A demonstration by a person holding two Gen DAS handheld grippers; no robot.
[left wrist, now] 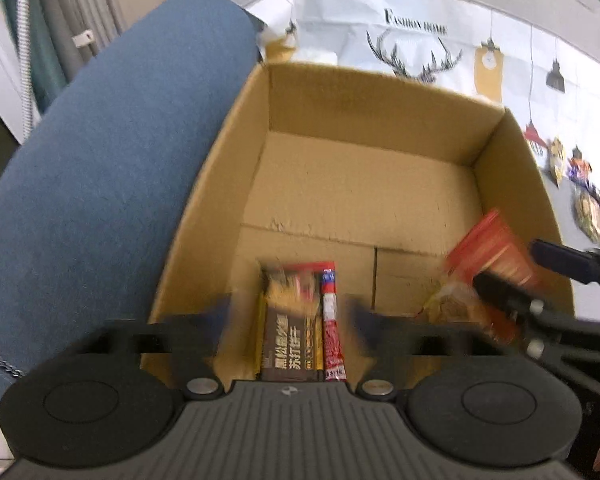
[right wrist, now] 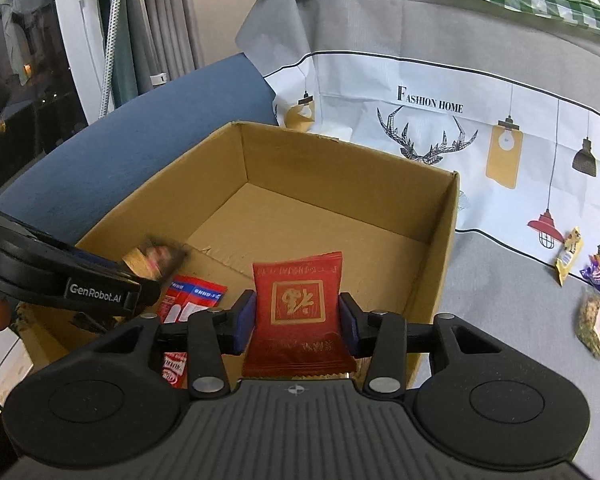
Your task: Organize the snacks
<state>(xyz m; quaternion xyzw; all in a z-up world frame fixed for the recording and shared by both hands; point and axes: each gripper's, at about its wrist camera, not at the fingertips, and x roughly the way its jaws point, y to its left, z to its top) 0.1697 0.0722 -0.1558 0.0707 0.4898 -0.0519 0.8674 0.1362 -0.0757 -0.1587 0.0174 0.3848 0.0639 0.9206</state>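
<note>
Cardboard box (right wrist: 446, 240): one, open on top.
Grippers: two, the left gripper (left wrist: 290, 312) and the right gripper (right wrist: 297, 320).
Snack packets held in grippers: two, a brown packet (left wrist: 288, 328) and a red packet (right wrist: 298, 312).
Red and white packets (right wrist: 192, 296) on the box floor: two or more, partly hidden.
Snack packets (right wrist: 596, 320) near the right edge of the desk: about four; blurred, so the count is unsure.

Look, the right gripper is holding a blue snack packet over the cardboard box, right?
Not quite: the packet is red, not blue. The right wrist view shows the right gripper closed on a red snack packet with a gold square on it, held over the cardboard box. Only the finger pads are blue.
</note>
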